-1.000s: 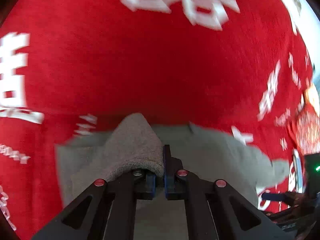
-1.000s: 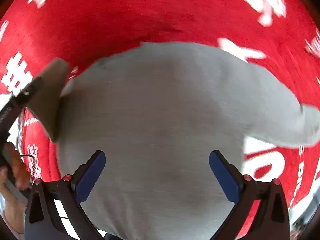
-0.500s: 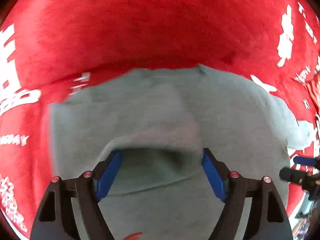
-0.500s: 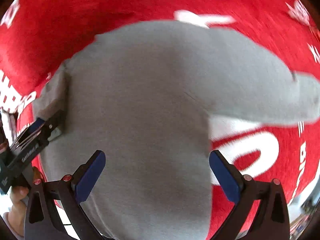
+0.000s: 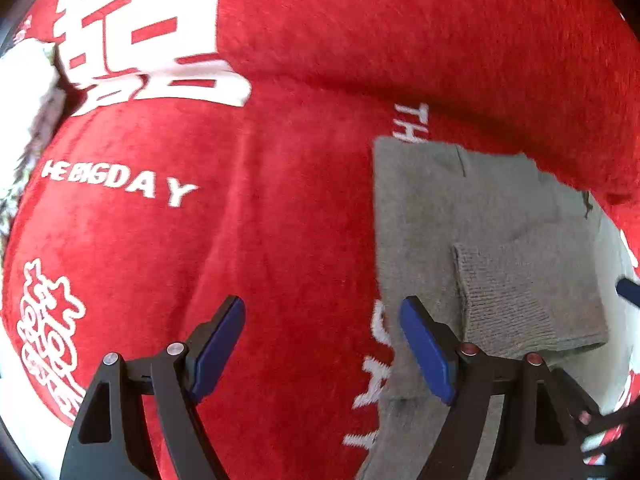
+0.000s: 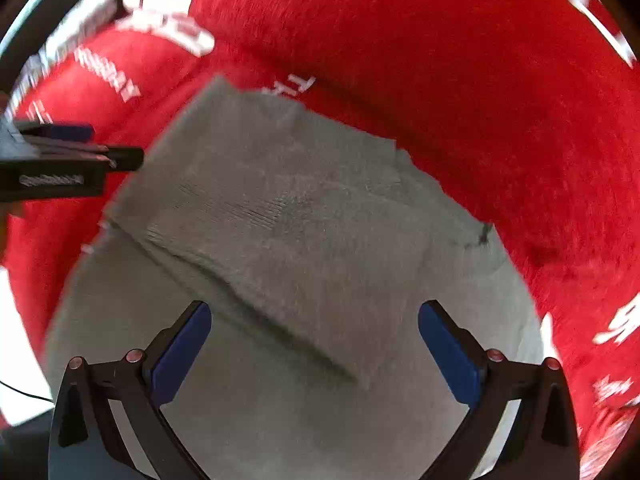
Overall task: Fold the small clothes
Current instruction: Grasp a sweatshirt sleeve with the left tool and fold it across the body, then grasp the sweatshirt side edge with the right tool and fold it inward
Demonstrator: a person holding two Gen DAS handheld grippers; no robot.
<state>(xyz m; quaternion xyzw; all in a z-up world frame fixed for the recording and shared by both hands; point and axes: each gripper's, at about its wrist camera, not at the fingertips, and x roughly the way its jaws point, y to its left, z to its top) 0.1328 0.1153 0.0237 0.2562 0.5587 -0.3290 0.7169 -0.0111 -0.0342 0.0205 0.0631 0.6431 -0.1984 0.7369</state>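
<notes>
A small grey sweater (image 5: 420,208) lies flat on the red blanket at the right of the left wrist view. One sleeve is folded across its body, with the ribbed cuff (image 5: 520,300) on top. My left gripper (image 5: 324,344) is open above bare blanket just left of the sweater's edge, and its right pad (image 5: 428,352) overlaps that edge. In the right wrist view the sweater (image 6: 320,240) fills the middle. My right gripper (image 6: 316,344) hangs open over it with nothing between the fingers. The left gripper (image 6: 112,152) shows at the sweater's left side.
A red plush blanket (image 5: 280,200) with white lettering covers the surface and rises in a fold (image 5: 440,60) behind the sweater. Something white (image 5: 20,80) lies at the far left edge. A dark loose thread (image 6: 482,236) sits near the sweater's right side.
My left gripper let go of the sleeve cuff, opened and slid left off the sweater. The sleeve now lies folded across the body. My right gripper, still open, shifted and rolled above the sweater.
</notes>
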